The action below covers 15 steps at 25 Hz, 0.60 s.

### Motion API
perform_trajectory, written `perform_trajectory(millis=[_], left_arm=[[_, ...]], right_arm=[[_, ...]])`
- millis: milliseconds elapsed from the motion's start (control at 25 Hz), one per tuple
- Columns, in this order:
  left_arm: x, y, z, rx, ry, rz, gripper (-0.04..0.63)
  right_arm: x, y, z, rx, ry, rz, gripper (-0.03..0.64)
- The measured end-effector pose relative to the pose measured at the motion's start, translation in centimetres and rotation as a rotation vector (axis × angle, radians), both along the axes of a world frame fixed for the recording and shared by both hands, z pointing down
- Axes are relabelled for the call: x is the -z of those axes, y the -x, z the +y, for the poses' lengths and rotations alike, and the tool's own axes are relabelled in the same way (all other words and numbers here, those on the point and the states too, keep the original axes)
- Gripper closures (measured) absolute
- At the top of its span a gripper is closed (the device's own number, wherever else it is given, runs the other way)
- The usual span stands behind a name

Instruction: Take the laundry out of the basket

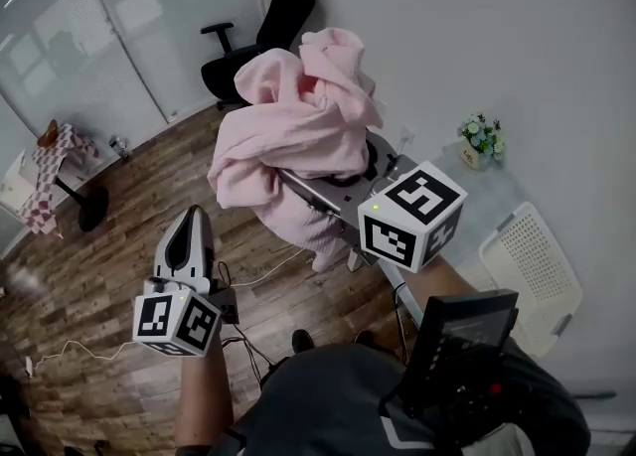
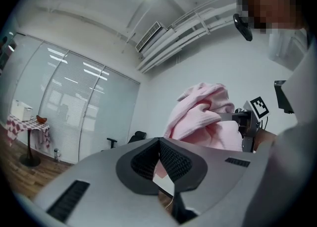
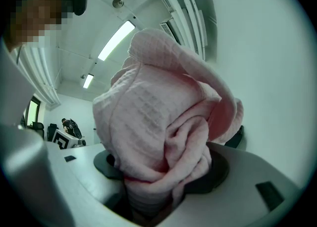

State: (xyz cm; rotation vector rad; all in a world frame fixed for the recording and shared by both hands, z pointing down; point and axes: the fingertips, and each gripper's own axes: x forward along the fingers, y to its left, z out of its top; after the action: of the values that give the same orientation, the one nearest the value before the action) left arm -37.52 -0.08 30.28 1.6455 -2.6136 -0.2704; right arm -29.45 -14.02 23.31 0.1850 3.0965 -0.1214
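The right gripper (image 3: 163, 181) is clamped on a bunched pink towel (image 1: 298, 116); lower down, the left gripper (image 2: 159, 147) has its jaws pressed together.

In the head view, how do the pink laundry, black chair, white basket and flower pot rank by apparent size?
1. Pink laundry, largest, though it is held near the camera.
2. Black chair and white basket look alike; not ranked.
3. Flower pot, smallest.
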Motion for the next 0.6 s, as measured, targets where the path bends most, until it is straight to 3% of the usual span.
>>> perform_trajectory(millis=[320, 600], left_arm=[[-2.6, 0.4, -2.8, -0.033, 0.048, 0.007, 0.588], [-2.1, 1.1, -4.9, -0.039, 0.053, 0.003, 0.588]], right_arm=[[-4.4, 0.1, -1.0, -0.039, -0.014, 0.049, 0.302], [-4.9, 0.1, -3.3, -0.06, 0.001, 0.064, 0.302]])
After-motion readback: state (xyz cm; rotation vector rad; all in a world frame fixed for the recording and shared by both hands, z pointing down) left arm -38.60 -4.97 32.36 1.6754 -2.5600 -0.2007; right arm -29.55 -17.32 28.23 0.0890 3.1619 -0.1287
